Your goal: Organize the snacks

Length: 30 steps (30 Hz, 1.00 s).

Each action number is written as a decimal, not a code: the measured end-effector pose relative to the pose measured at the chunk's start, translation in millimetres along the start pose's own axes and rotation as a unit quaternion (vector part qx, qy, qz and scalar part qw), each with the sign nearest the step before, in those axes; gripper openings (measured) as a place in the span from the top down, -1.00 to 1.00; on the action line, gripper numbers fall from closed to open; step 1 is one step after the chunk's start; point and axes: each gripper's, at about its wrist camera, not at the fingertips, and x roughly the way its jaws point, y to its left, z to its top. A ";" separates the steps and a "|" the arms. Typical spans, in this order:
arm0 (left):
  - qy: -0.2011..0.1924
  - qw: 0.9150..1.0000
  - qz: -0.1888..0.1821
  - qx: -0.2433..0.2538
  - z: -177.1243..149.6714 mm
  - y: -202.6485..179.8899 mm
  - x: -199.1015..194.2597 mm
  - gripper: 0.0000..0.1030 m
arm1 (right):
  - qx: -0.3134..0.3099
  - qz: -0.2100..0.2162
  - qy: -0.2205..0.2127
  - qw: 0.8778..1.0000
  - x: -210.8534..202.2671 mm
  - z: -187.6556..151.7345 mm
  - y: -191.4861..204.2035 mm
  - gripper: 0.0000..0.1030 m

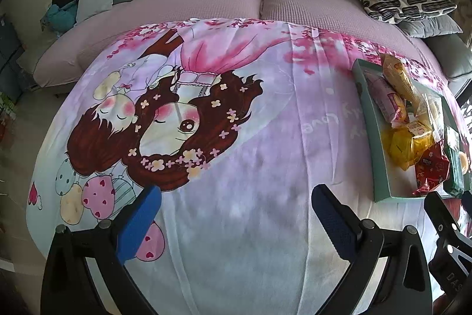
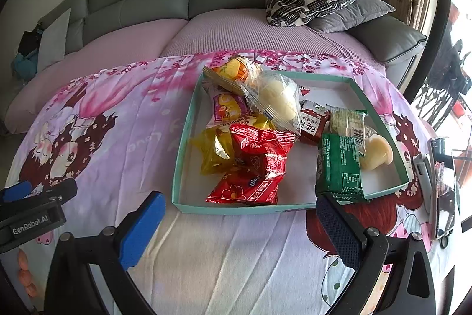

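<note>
My left gripper point(image 1: 236, 211) hangs over the bare cartoon-print cloth point(image 1: 250, 211) on the bench, fingers spread wide, holding nothing. Further right, my right gripper point(image 2: 240, 222) hangs just short of the teal tray's point(image 2: 181, 158) near edge, its fingers open and empty too. The tray holds the snacks: yellow packet point(image 2: 211, 154), red packets point(image 2: 256, 164), green packet point(image 2: 339, 167), jelly cup point(image 2: 377, 154).

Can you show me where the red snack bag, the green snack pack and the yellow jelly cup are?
red snack bag point(image 2: 259, 164), right wrist view, middle of its crinkled front.
green snack pack point(image 2: 339, 164), right wrist view, centre of its printed face.
yellow jelly cup point(image 2: 377, 152), right wrist view, its side.
</note>
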 end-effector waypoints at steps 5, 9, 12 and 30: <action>-0.002 1.000 -0.001 0.001 0.6 -0.4 -0.3 -0.97 | 0.002 0.001 -0.001 1.000 -0.4 0.1 -1.6 -1.00; -0.004 1.000 -0.003 0.003 0.7 -1.0 -0.6 -0.97 | 0.003 0.001 0.000 1.000 -0.3 -0.4 -2.5 -1.00; -0.006 1.000 -0.002 0.007 0.8 -2.1 -0.8 -0.97 | 0.006 0.002 0.000 1.000 1.1 -0.6 -3.4 -1.00; -0.016 1.000 0.000 0.014 2.4 -6.8 1.8 -0.97 | 0.009 0.001 0.013 1.000 10.0 -2.4 -7.3 -1.00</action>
